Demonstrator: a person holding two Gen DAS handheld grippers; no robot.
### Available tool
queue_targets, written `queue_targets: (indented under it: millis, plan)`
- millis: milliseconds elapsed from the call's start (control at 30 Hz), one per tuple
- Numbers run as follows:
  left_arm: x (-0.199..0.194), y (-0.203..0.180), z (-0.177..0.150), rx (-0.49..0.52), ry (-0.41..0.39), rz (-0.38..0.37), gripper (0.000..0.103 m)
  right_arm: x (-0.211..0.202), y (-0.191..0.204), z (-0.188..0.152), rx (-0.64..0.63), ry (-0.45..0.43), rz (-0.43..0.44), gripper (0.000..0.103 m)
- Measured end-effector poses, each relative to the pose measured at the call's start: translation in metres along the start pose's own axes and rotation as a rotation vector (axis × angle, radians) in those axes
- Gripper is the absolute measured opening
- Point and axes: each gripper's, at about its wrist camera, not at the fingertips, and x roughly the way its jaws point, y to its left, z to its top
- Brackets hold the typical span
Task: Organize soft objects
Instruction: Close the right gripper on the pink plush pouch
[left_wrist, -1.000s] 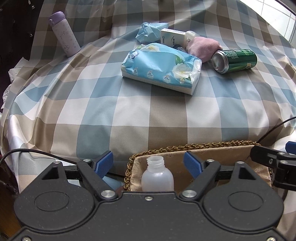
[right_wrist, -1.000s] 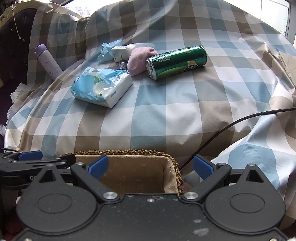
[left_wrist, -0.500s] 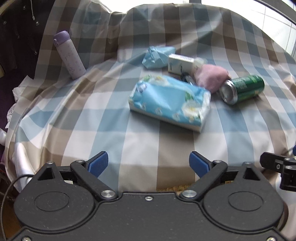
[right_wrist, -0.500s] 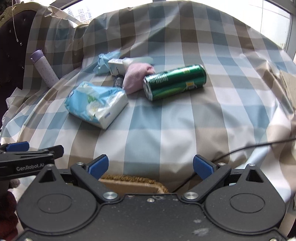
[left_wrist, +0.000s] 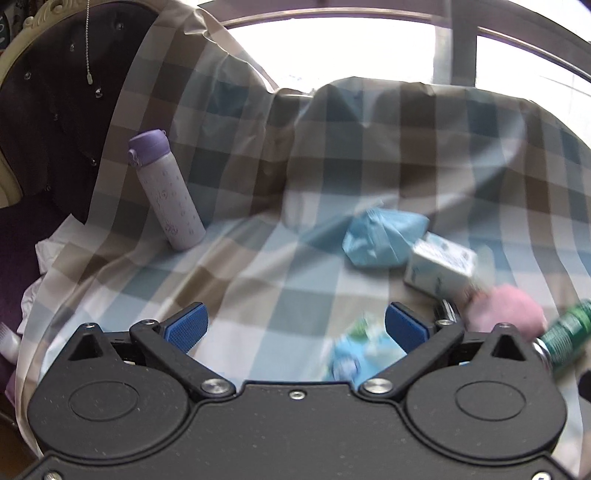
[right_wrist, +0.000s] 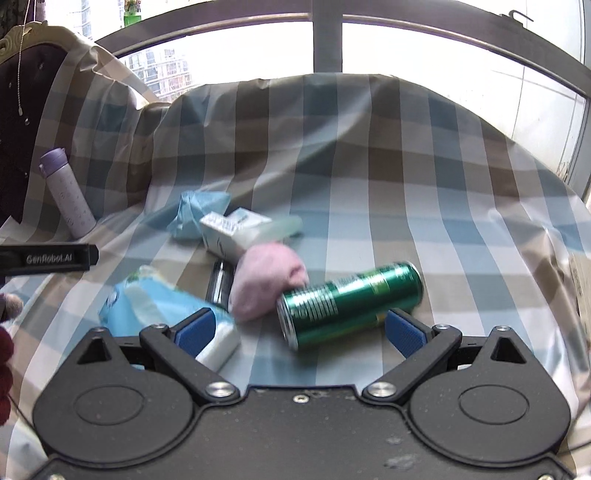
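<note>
Left claw (left_wrist: 295, 328) spread wide, nothing between its blue pads, hovering over the checked cloth (left_wrist: 258, 295) covering the tabletop. Right claw (right_wrist: 299, 328) equally wide, empty, with the green can (right_wrist: 351, 304) lying on its side just ahead of the gap.

Soft things gathered mid-cloth: tissue pack (right_wrist: 162, 310) nearest, its corner behind the right claw's left pad; pink cloth bundle (right_wrist: 266, 284) touching the can's near end; crumpled blue bag (right_wrist: 199, 214) farther back, against the small white carton (right_wrist: 229, 229). A dark slim object (right_wrist: 219, 280) between pack and pink bundle, too blurred to name. In the left view, the same cluster pushed to the right side: blue bag (left_wrist: 384, 236), carton (left_wrist: 439, 266), pink bundle (left_wrist: 502, 310), can (left_wrist: 565, 336) at the frame edge, tissue pack (left_wrist: 354, 350) blurred just inside the right pad.

Purple-capped bottle (left_wrist: 166, 192) upright and well apart at far left, near where the cloth rises in folds against a dark chair back (left_wrist: 48, 110).

Open cloth to the right of the can and across the whole far stretch up to the back edge under the window (right_wrist: 325, 44). Broad bare patch also between bottle and cluster. Tip of the left claw visible at the left edge of the right view.
</note>
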Motion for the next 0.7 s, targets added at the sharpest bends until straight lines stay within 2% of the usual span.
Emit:
queue_targets:
  millis: [167,267,367,500,700]
  plan:
    - [0.038,0.004,0.027,-0.020,-0.004,0.047,0.099,0.026,0.008,0.020,-0.027,-0.023,-0.004,0.099]
    - [0.061,0.006,0.029,-0.015,0.013,0.058,0.099,0.041,0.013,0.028,-0.070,-0.035,-0.013,0.099]
    - [0.079,0.009,0.025,0.000,0.062,0.073,0.099,0.058,0.019,0.033,-0.119,-0.040,-0.020,0.098]
    - [0.085,0.013,0.016,0.004,0.095,0.066,0.099,0.082,0.031,0.034,-0.189,-0.027,-0.013,0.096]
    - [0.086,0.017,0.014,-0.010,0.096,0.060,0.099,0.110,0.053,0.031,-0.289,-0.009,-0.046,0.095]
